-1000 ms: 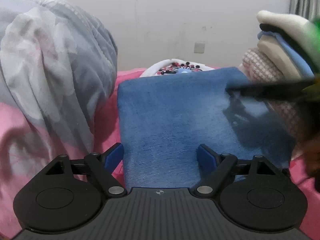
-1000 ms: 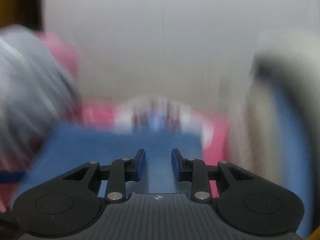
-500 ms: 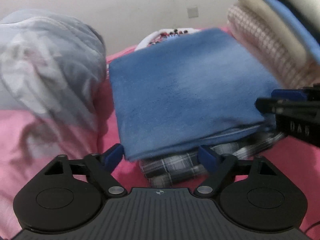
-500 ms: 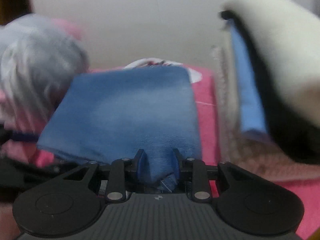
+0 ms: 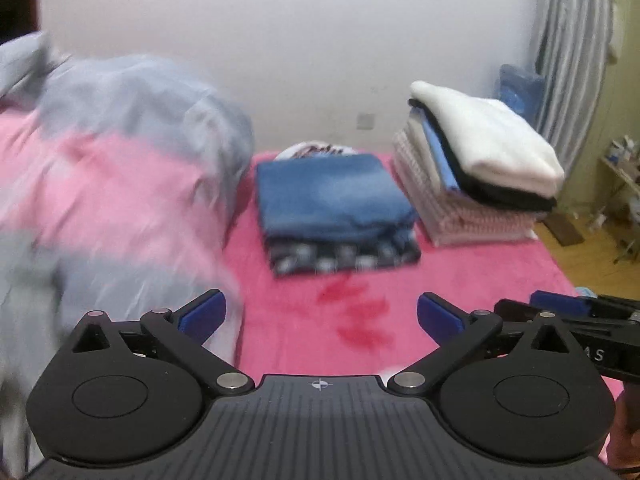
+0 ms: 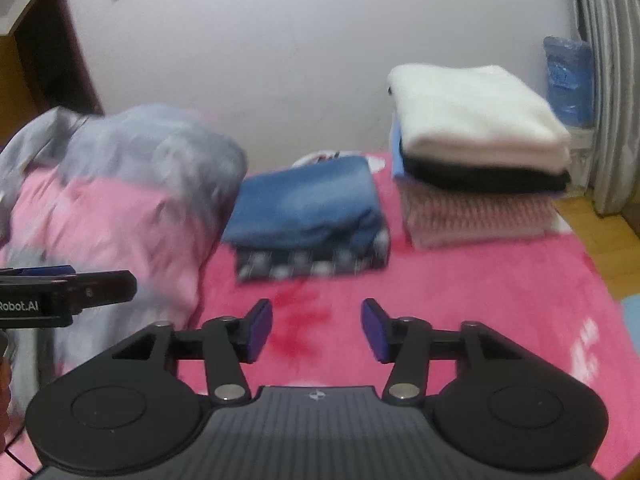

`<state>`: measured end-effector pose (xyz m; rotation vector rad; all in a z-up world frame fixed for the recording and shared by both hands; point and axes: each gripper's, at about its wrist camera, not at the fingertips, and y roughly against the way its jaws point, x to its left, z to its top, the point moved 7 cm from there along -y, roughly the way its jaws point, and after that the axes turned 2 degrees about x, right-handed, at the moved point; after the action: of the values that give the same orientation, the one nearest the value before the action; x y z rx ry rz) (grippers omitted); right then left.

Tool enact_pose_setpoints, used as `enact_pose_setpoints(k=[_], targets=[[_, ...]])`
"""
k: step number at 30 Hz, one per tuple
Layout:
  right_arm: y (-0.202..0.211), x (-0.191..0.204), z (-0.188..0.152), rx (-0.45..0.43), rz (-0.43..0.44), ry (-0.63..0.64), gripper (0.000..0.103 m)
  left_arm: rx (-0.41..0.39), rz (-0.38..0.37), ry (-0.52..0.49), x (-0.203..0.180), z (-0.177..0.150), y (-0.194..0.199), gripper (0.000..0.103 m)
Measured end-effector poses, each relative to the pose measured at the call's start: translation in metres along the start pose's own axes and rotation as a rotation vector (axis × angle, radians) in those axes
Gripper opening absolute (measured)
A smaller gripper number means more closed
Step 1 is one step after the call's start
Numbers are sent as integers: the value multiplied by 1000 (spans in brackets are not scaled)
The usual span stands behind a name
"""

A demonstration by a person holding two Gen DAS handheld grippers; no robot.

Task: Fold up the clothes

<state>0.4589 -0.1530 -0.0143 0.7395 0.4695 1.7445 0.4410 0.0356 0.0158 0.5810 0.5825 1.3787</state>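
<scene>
A folded blue garment (image 5: 332, 196) (image 6: 308, 204) lies on top of a folded dark plaid one (image 5: 344, 258) (image 6: 312, 265) in the middle of the pink bed (image 5: 460, 280) (image 6: 460, 280). My left gripper (image 5: 318, 314) hangs over bare bedding in front of this small pile, its jaws opening wide with nothing between them. My right gripper (image 6: 316, 330) is also back from the pile, jaws opening and empty. Each gripper shows at the edge of the other's view, the right gripper (image 5: 576, 316) and the left gripper (image 6: 72, 288).
A tall stack of folded clothes (image 5: 476, 176) (image 6: 476, 152), white on top, stands right of the blue pile. A grey and pink quilt heap (image 5: 112, 184) (image 6: 120, 200) fills the left. The bed's right edge drops to a wooden floor (image 5: 592, 252). A white wall (image 6: 280, 60) is behind.
Both grippers pulled back and up from the blue garment, which now rests on the plaid one. The right gripper let go of the blue cloth; both sets of jaws spread wider.
</scene>
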Motion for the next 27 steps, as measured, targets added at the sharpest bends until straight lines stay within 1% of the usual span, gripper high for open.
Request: enact_pose_setpoints(k=[1, 5, 7, 11, 13, 16, 21, 23, 27], targets=[[8, 6, -9, 10, -1, 7, 63, 2, 11, 17, 2, -11, 13, 103], [42, 25, -39, 55, 0, 25, 68, 6, 13, 92, 8, -45, 67, 103], [64, 33, -51, 72, -1, 35, 74, -3, 18, 137, 11, -59, 93, 103], [101, 46, -70, 90, -37, 65, 79, -17, 56, 218, 14, -90, 131, 103], [118, 48, -77, 86, -54, 61, 87, -15, 72, 237, 10, -104, 145, 103], [141, 50, -85, 62, -85, 75, 93, -22, 84, 229, 1, -119, 163, 103], [167, 53, -92, 41, -118, 102, 98, -19, 113, 265, -10, -131, 186, 103], [177, 53, -91, 23, -125, 101, 100, -8, 152, 301, -10, -134, 193, 103], [193, 52, -85, -2, -137, 100, 102, 35, 258, 348, -9, -138, 201, 103]])
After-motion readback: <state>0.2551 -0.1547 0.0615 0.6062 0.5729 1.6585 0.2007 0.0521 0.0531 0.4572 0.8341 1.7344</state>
